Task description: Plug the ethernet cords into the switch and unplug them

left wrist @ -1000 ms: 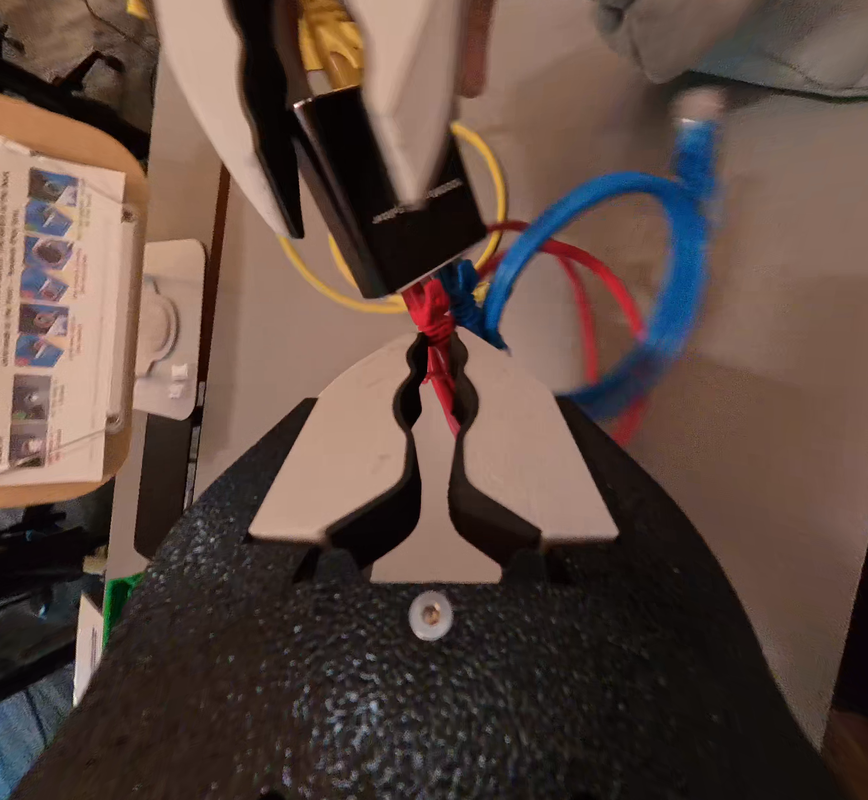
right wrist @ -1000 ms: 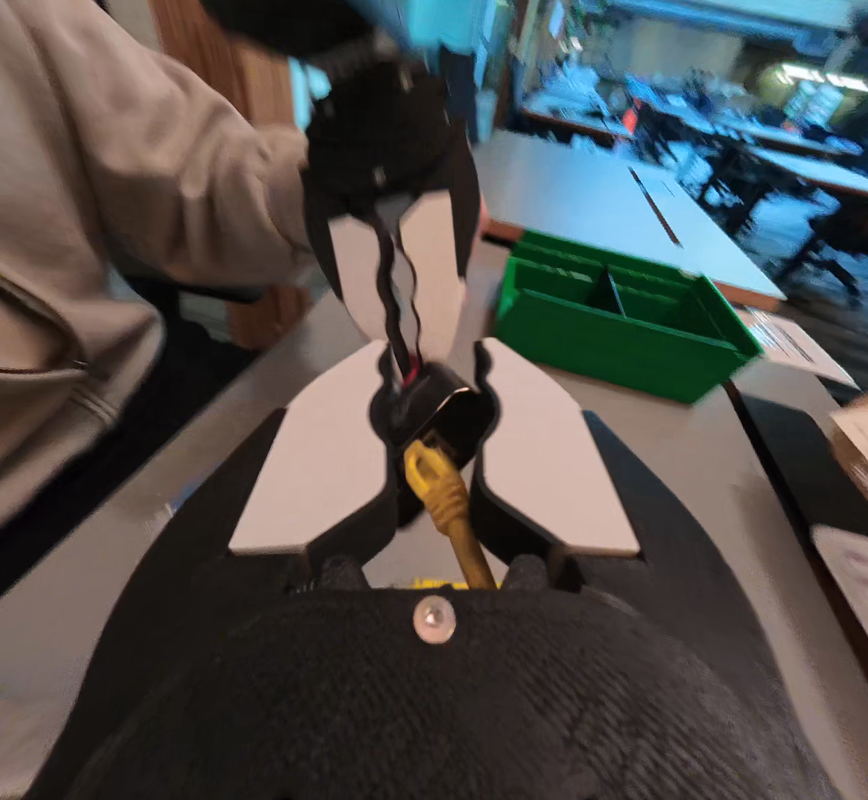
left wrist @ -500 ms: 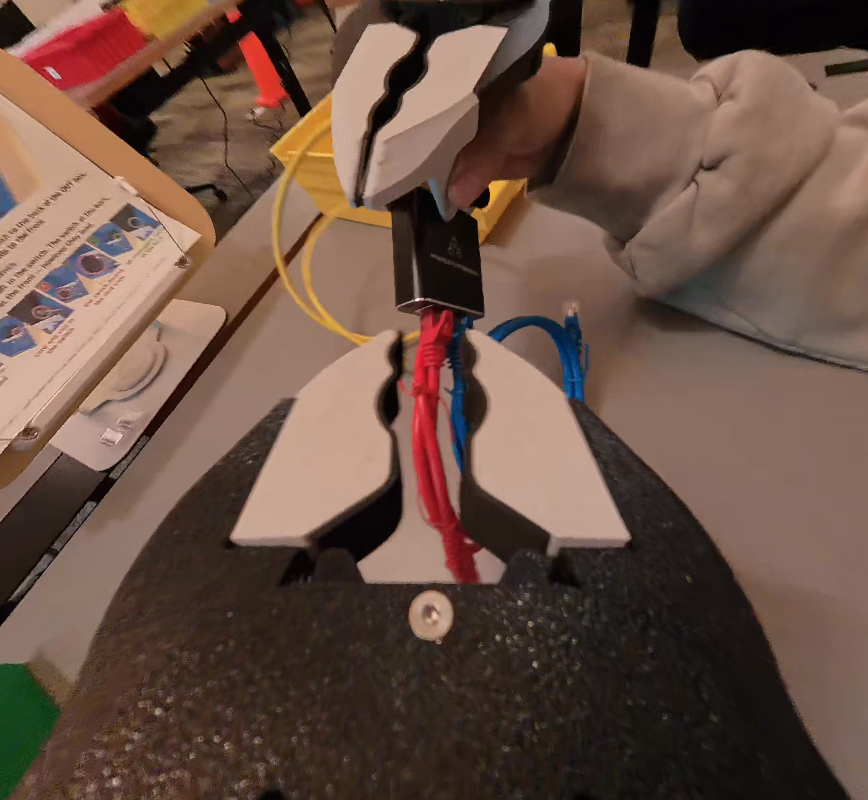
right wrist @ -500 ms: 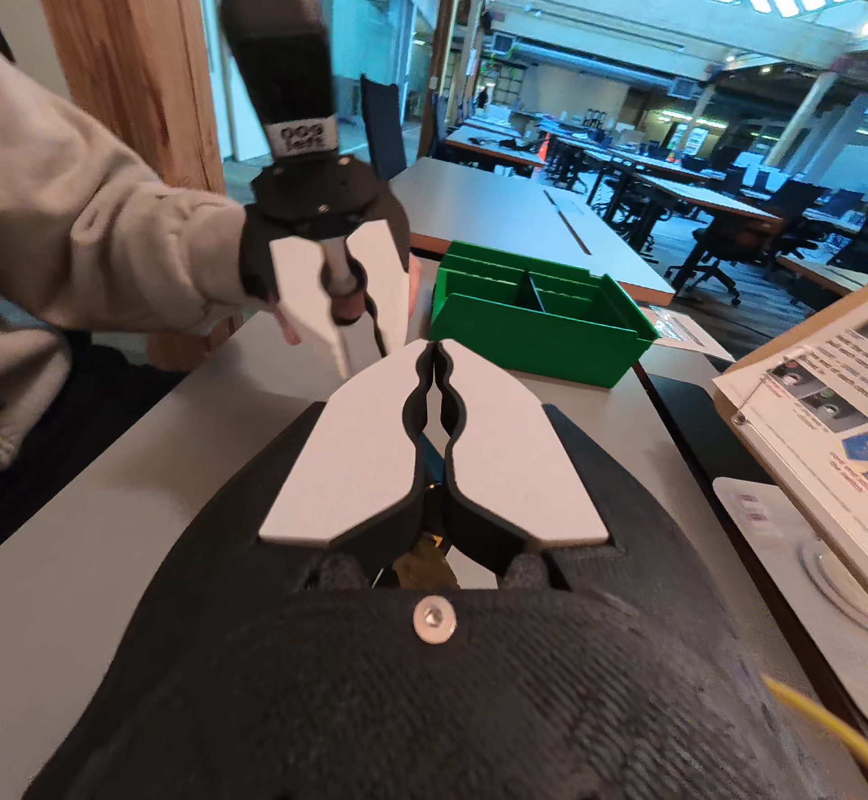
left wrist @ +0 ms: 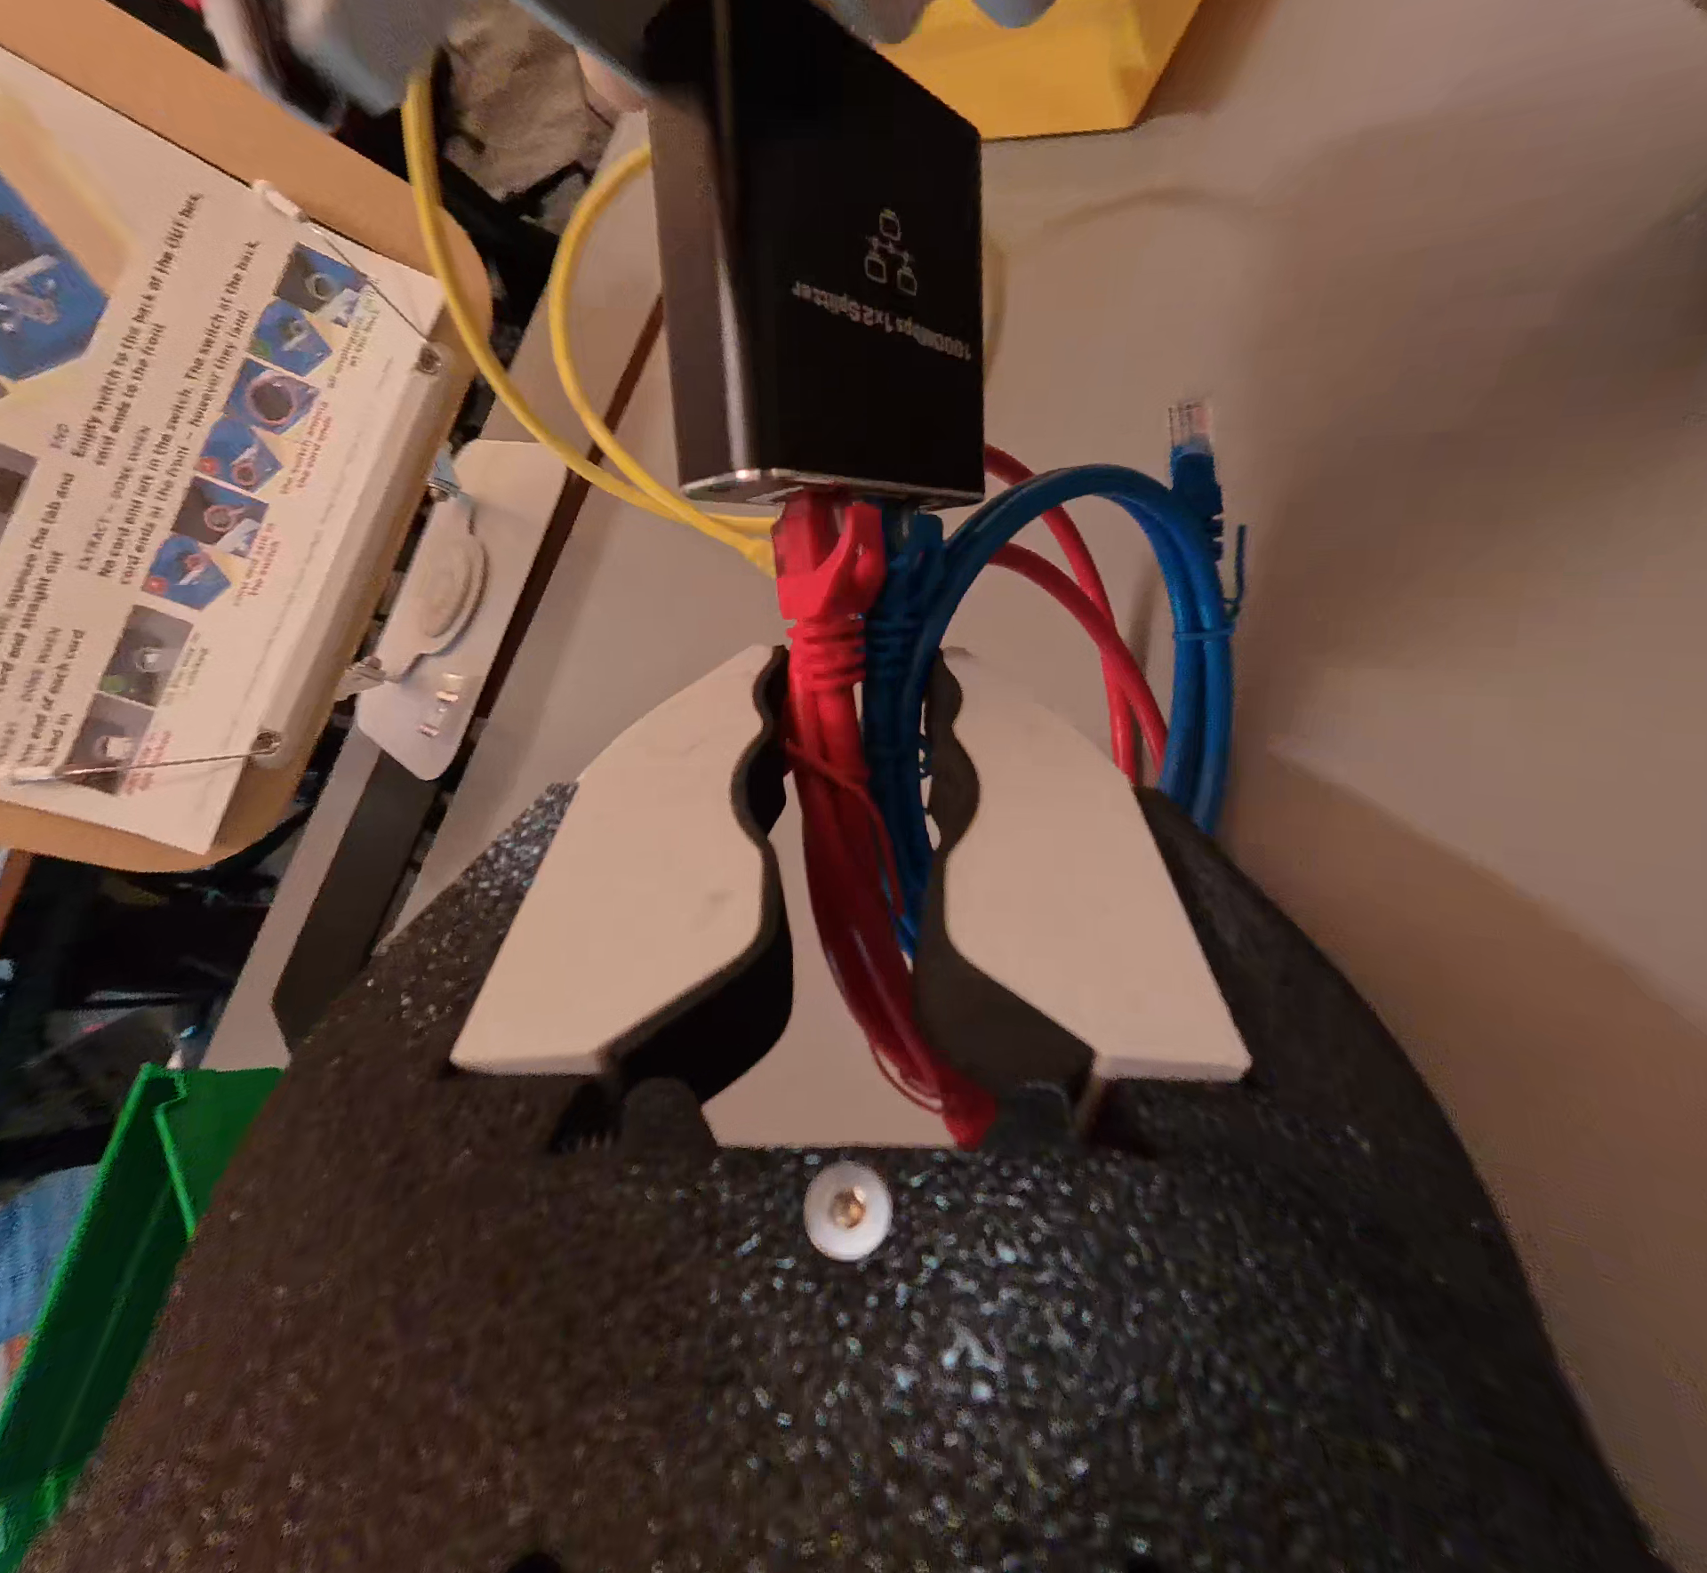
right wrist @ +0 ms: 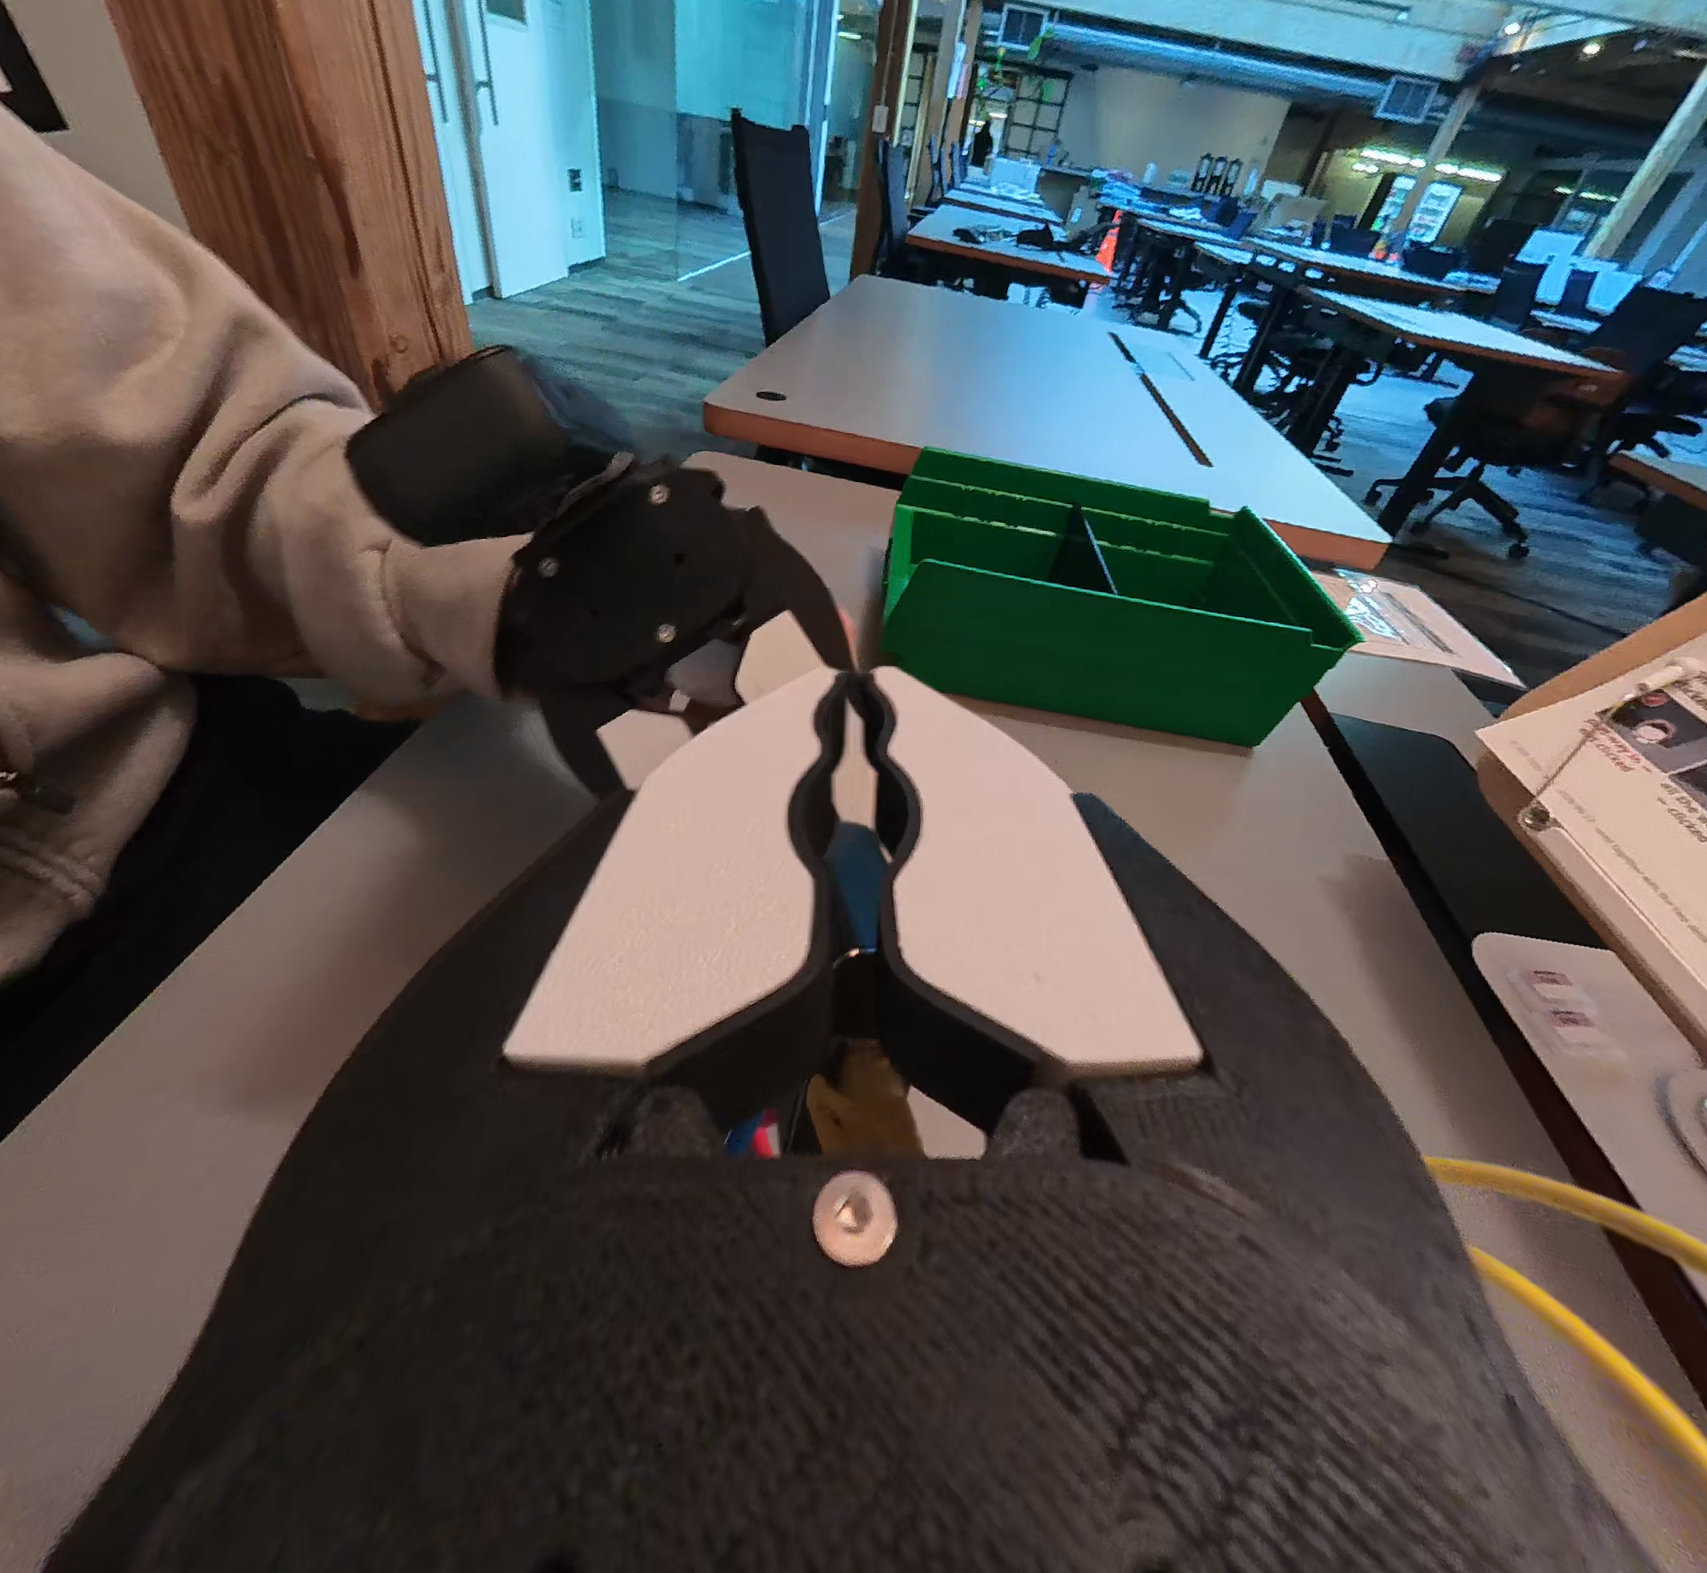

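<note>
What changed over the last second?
The left gripper let go of the red cord: its jaws, shut on it before, now stand apart around it and the blue cord. The right gripper closed narrower on the switch. Both cords stay plugged in.

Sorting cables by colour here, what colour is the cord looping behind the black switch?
Yellow. The cord shows best in the left wrist view, behind the switch.

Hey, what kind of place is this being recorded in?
Most likely a large open-plan workshop or shared office: rows of long tables with office chairs run far back under exposed beams and a skylight, and a green parts bin sits on the near table.
</note>
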